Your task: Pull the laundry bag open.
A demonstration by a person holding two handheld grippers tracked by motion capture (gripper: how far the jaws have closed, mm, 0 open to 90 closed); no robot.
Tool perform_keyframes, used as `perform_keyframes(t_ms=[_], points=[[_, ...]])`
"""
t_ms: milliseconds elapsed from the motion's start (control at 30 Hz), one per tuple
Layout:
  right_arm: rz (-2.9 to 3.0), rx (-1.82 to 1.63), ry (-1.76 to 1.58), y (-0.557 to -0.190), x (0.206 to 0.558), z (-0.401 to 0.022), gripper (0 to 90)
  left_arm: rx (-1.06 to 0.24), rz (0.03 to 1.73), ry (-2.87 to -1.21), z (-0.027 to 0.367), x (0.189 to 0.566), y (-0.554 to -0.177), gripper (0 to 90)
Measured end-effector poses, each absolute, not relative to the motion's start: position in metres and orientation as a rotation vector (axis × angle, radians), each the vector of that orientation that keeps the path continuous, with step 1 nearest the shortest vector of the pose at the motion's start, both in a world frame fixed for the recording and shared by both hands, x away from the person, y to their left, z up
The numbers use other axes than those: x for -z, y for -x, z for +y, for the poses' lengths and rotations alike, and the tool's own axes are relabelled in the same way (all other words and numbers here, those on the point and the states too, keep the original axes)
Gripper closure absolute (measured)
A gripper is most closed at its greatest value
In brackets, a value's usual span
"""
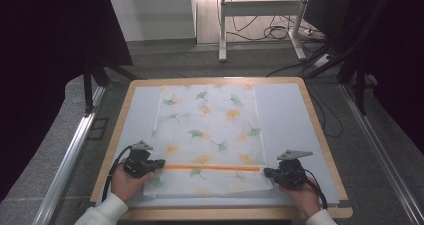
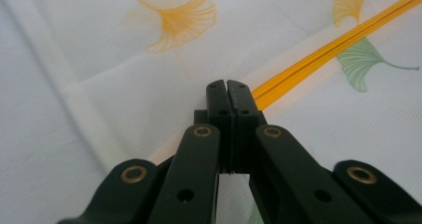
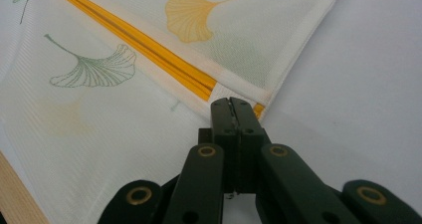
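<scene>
A white mesh bag (image 1: 210, 120) printed with green and orange ginkgo leaves lies flat on the table mat. An orange zipper (image 1: 212, 167) runs across it near the front. My left gripper (image 1: 161, 163) is shut, its tips resting at the zipper's left end (image 2: 323, 52) on the bag (image 2: 124, 84). My right gripper (image 1: 266, 172) is shut too, tips (image 3: 230, 102) on the bag's right corner where the zipper (image 3: 149, 50) ends. The black jaws hide whether either pinches cloth or a zipper pull.
A pale grey mat (image 1: 287, 120) covers the wooden table (image 1: 320, 135), bare to either side of the bag. Metal rails (image 1: 70, 155) flank the table. A white stand (image 1: 260, 15) and floor cables sit beyond its far edge.
</scene>
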State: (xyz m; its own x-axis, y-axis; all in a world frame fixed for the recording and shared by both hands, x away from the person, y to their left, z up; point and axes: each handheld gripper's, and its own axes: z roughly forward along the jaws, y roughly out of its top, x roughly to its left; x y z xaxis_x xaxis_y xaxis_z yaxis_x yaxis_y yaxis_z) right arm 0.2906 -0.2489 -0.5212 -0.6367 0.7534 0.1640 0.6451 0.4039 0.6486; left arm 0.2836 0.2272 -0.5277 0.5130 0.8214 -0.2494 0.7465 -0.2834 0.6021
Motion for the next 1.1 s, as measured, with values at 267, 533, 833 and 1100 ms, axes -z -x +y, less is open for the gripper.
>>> perform_keyframes(t_ms=[267,533,833,1100], points=[[2.503,-1.058,-1.251,-0.291,0.522,-0.250,90.0,-0.160,1.281,-2.086,0.232,0.527,-0.282,90.0],[2.501,-1.058,-1.249,-0.291,0.522,-0.250,90.0,-0.168,1.306,-2.076,0.241,0.527,-0.279,90.0],[2.502,-1.054,-1.245,-0.291,0.522,-0.250,90.0,-0.173,1.336,-2.062,0.255,0.528,-0.274,90.0],[2.508,-1.045,-1.243,-0.290,0.521,-0.249,90.0,-0.177,1.332,-2.065,0.257,0.527,-0.273,90.0]])
